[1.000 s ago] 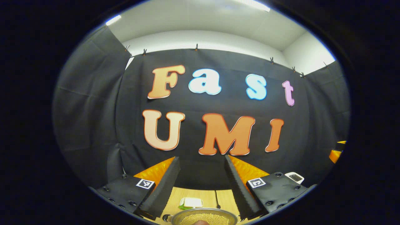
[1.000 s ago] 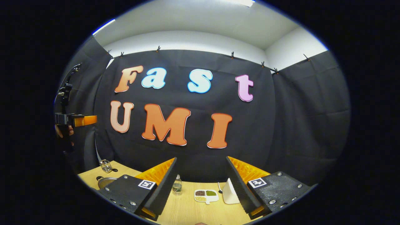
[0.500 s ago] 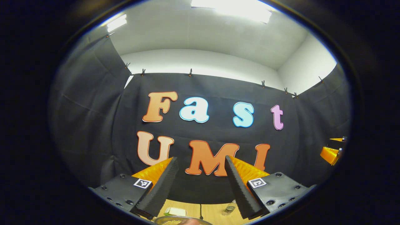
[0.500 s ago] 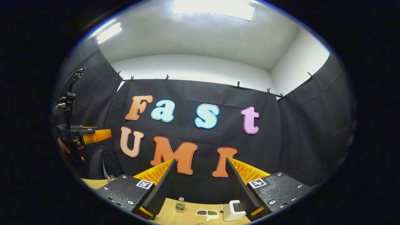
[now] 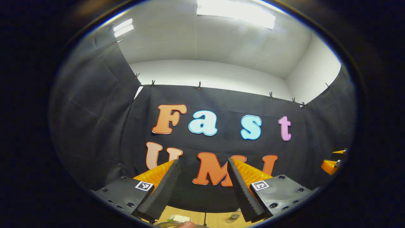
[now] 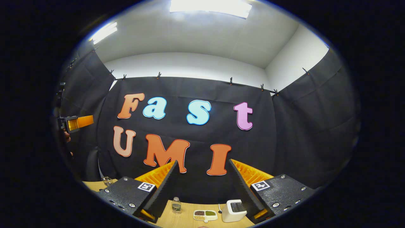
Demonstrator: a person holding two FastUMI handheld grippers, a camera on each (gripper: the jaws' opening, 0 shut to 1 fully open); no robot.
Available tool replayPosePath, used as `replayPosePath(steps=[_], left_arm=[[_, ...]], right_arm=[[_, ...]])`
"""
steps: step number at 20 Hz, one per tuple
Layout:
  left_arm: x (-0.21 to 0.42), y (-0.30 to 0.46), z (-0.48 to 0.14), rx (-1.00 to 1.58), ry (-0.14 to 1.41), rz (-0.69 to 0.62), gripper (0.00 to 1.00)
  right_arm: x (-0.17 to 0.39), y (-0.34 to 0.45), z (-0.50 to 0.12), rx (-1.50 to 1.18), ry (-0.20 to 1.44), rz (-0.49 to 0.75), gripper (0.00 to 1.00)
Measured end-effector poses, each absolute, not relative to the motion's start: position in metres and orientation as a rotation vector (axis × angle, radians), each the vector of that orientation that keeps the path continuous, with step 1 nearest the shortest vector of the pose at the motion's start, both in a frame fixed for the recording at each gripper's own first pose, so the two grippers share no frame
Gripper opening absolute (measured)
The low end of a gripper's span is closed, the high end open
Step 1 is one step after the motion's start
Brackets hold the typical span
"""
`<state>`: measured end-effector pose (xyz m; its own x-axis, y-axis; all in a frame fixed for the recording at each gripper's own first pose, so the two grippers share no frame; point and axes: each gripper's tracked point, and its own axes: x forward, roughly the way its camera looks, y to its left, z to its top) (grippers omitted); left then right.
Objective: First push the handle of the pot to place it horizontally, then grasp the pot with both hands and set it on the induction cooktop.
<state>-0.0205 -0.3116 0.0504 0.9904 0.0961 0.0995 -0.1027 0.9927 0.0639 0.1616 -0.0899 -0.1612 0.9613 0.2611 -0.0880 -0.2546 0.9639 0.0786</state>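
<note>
Both grippers are raised above the light wooden table (image 6: 185, 218), aimed at the black cloth wall (image 6: 284, 133), with free air in front of each.

Left gripper (image 5: 202, 186): fingers spread wide, nothing between them. The round metal pot (image 5: 167, 224) shows as a rim sliver at the bottom edge of the left gripper view, below and well apart from the fingertips. A pale flat item (image 5: 179, 218) and a small clear bottle (image 5: 233, 217) lie beyond it.

Right gripper (image 6: 202, 186): fingers spread wide, nothing held. Along the table's far edge, left to right: a small glass jar (image 6: 107, 180), a clear bottle (image 6: 176, 205), a white divided dish of grains (image 6: 205, 215) and a white box-shaped device (image 6: 233, 210).
</note>
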Motion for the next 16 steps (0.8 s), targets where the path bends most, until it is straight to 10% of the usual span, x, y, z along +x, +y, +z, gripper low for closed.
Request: replayPosePath(steps=[16], left_arm=[[-0.034,-0.273,0.052,0.056,-0.117,0.183,0.97]], right_arm=[[0.158,-0.091,-0.159,0.109,0.086,0.248,0.95]])
